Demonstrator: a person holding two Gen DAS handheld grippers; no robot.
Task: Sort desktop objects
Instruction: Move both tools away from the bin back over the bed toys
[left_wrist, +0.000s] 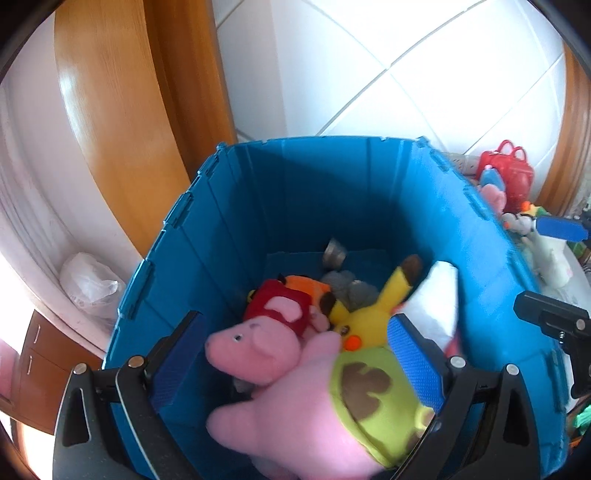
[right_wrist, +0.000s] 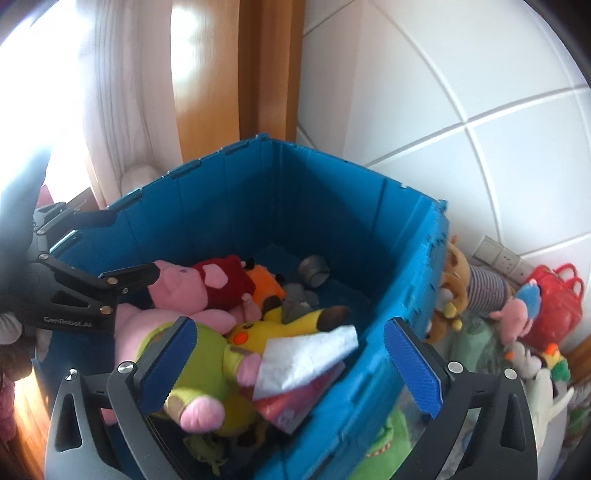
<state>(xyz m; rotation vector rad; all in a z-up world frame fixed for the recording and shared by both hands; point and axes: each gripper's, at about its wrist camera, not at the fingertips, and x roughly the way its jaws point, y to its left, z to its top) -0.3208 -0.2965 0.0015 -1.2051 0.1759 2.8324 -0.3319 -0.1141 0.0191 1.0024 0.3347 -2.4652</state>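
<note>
Backdrop: white tiled wall (right_wrist: 480, 74), blue crate (left_wrist: 369, 192).
Jaws: left gripper (left_wrist: 295, 354), right gripper (right_wrist: 291, 362) both wide, empty.
Pink plush (left_wrist: 295, 417): soft, light; pinch body.

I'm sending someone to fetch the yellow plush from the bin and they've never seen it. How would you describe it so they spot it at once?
Look inside the big blue crate against the white tiled wall. In the toy pile, find the yellow plush lying between the large pink plush in green shorts and a white packet. It alone is bright yellow, with dark-tipped ears and an orange cheek spot.
</note>
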